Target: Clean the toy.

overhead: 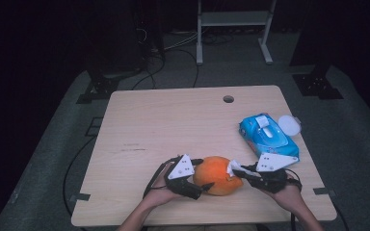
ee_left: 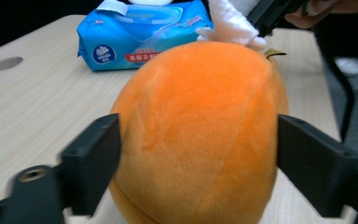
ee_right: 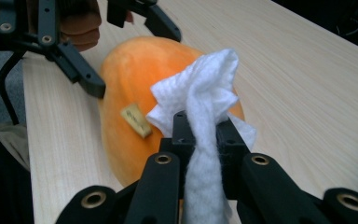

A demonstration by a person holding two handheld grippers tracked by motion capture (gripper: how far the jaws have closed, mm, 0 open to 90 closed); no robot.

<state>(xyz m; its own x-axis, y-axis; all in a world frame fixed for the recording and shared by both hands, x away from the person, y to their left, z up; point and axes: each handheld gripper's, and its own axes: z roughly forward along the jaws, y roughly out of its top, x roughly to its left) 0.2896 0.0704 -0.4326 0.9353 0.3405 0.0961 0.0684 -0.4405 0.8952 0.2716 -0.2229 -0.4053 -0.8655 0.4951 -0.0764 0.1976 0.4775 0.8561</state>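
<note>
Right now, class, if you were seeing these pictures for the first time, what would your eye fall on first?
The bright orange plush fruit at the table's near edge, clasped by the left hand-held gripper. Next, the white wipe pinched in the right hand-held gripper against the fruit. Further right lies a blue wipes pack.

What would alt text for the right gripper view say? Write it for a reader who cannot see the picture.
A black right claw is shut on a crumpled white wipe, holding it against a round orange plush fruit lying on a pale wooden table. Beyond the fruit, the black left claw straddles its far end.
</note>
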